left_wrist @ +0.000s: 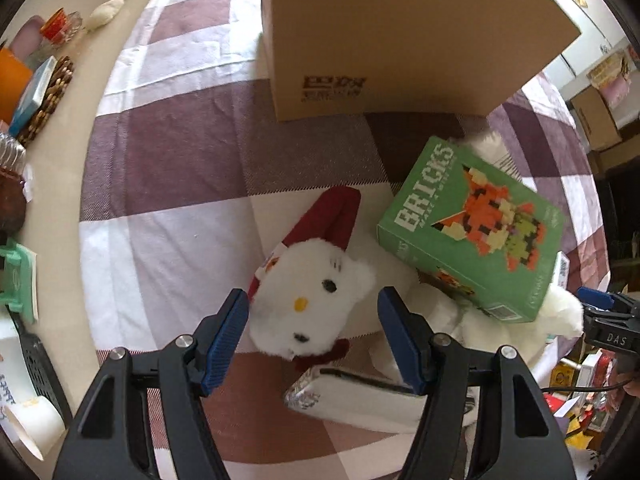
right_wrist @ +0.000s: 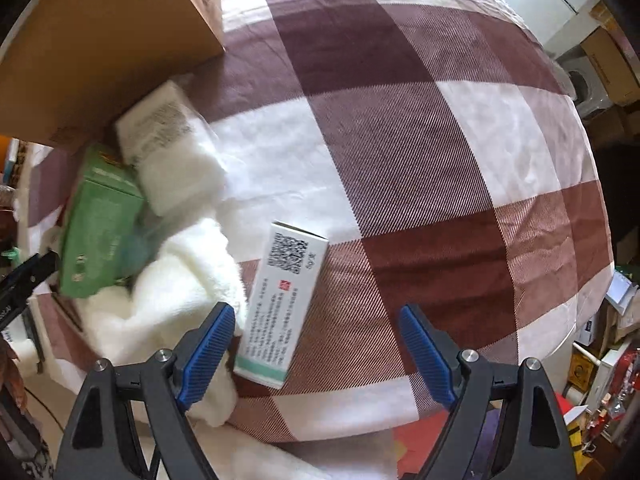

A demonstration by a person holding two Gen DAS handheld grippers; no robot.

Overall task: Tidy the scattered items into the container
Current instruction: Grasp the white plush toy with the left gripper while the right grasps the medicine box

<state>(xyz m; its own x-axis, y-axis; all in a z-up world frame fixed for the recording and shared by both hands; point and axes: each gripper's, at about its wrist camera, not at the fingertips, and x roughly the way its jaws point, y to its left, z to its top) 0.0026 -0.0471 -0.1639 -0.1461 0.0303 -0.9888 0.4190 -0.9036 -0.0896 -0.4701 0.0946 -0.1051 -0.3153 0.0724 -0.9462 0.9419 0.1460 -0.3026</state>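
Note:
A tall cardboard box (left_wrist: 392,36) stands on the checked cloth; it also shows in the right wrist view (right_wrist: 100,40). My left gripper (left_wrist: 314,338) is open, its jaws either side of a white cat plush (left_wrist: 308,300) with a red hat. A green BRICKS box (left_wrist: 472,228) lies tilted on white fleece to its right, also seen in the right wrist view (right_wrist: 100,224). My right gripper (right_wrist: 316,354) is open over a white medicine box (right_wrist: 280,304) with a QR code. A white packet (right_wrist: 168,144) lies by the cardboard box.
A white fleece item (right_wrist: 176,304) lies under the green box. A white pouch (left_wrist: 360,396) lies below the plush. Clutter sits on the table's left edge: a woven coaster (left_wrist: 52,96), an orange cup (left_wrist: 12,80), a glass (left_wrist: 60,28). More boxes (left_wrist: 592,116) stand off the table at right.

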